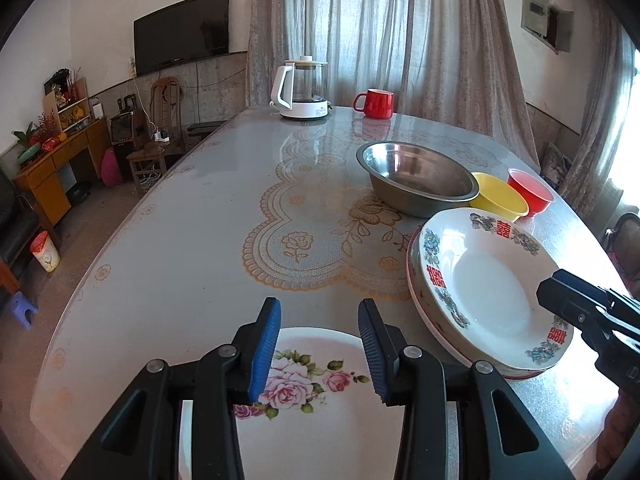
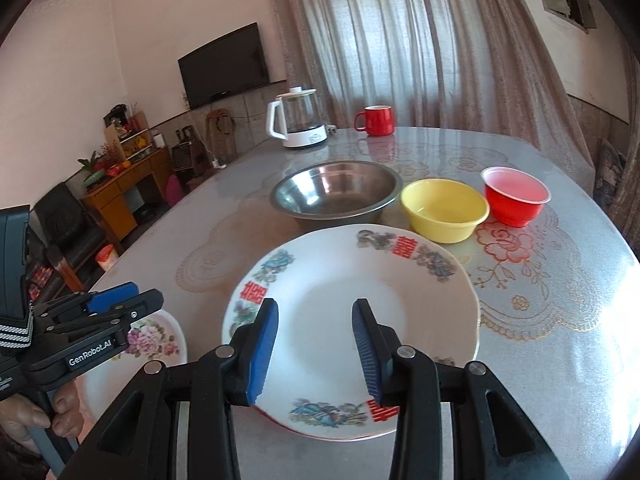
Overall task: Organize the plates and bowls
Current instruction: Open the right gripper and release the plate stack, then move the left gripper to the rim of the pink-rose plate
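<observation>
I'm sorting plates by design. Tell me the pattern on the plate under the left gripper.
Pink roses with green leaves on a white plate, clearest in the left wrist view.

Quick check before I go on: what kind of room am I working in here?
Most likely a home living and dining room. A wall-mounted black flat television hangs beyond the large oval table with a lace-pattern cover, a white-based glass electric kettle stands at its far end, and long beige curtains cover the window.

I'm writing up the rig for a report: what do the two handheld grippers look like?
Both the left gripper and right gripper have black plastic bodies, silver pivot pins and ribbed blue finger pads. The left one bears white "GenRobot.AI" lettering and a black-and-white striped strap.
</observation>
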`<state>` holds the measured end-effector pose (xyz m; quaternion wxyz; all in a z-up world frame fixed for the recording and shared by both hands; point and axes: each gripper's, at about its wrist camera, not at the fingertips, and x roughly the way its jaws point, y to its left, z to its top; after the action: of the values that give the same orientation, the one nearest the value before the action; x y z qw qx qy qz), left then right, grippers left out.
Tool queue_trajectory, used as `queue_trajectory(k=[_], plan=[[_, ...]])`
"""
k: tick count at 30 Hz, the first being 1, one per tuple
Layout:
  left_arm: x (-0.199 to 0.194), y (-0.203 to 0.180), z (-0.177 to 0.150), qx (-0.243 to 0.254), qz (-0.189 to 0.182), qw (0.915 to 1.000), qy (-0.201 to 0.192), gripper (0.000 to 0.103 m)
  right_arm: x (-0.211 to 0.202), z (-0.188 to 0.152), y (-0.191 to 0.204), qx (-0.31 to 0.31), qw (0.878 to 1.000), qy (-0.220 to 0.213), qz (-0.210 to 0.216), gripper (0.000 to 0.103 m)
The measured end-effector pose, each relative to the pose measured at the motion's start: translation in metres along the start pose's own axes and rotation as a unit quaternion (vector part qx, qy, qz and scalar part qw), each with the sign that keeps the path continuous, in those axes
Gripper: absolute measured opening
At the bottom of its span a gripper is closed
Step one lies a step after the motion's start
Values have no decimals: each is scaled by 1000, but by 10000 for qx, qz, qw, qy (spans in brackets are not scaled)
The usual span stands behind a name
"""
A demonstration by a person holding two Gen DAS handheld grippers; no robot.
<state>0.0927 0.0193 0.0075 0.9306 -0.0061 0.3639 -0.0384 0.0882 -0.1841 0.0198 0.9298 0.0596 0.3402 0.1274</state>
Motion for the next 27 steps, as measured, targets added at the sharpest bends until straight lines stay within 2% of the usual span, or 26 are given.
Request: queue_trajectory(k=[6, 10, 19, 27], plan=[[-8, 19, -4, -130, 169, 9997, -96, 42, 4, -6, 38, -421, 9958, 218, 786, 38], [-13, 32, -7, -257, 229, 9993, -122, 42, 11, -12, 60, -647, 9903, 443, 1149, 38], [-19, 49, -12, -437, 302, 9984, -183, 42, 23, -23, 83, -872, 9812, 808, 1522, 38], [-22, 59, -16, -499, 385, 9978, -219, 43, 26, -30, 86, -928, 9787, 1006, 1533, 38]])
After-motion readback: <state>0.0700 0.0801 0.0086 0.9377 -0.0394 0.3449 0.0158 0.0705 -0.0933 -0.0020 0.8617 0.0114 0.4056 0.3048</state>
